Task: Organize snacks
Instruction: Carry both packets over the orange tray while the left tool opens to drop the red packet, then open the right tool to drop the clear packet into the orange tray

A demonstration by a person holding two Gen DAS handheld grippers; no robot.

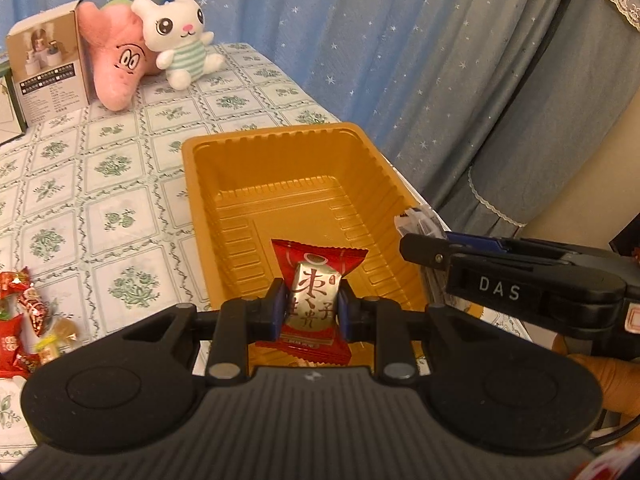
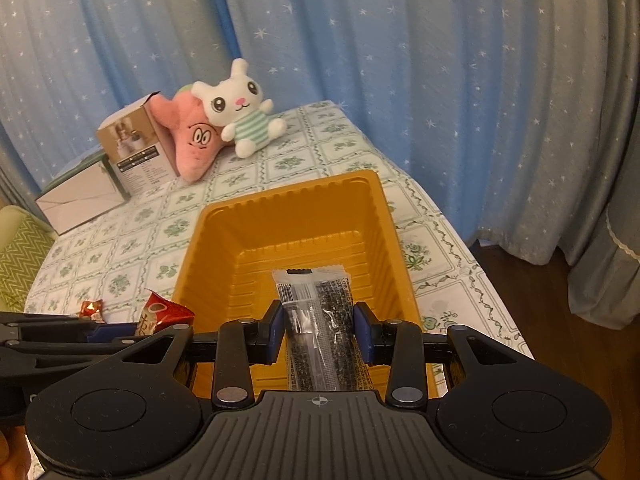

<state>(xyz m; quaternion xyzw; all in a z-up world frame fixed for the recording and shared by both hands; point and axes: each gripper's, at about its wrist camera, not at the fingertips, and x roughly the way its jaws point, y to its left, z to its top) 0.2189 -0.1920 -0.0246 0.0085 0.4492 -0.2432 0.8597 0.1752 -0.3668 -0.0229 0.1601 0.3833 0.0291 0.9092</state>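
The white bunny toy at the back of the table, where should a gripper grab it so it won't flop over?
Probably around the striped belly of the white bunny, coming from the front. It sits upright, leaning on the pink plush, so its back is blocked. The belly is narrower than the big head, and the soft body should squeeze easily.

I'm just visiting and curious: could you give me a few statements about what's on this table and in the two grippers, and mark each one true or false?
1. The left gripper holds a red candy packet. True.
2. The right gripper is empty. False: it is shut on a dark, clear-wrapped snack bar.
3. The orange tray already contains several snacks. False: nothing lies on its floor; both snacks are held above it.
4. A white plush rabbit sits at the table's far end. True.
5. More red-wrapped sweets lie on the tablecloth beside the tray. True.
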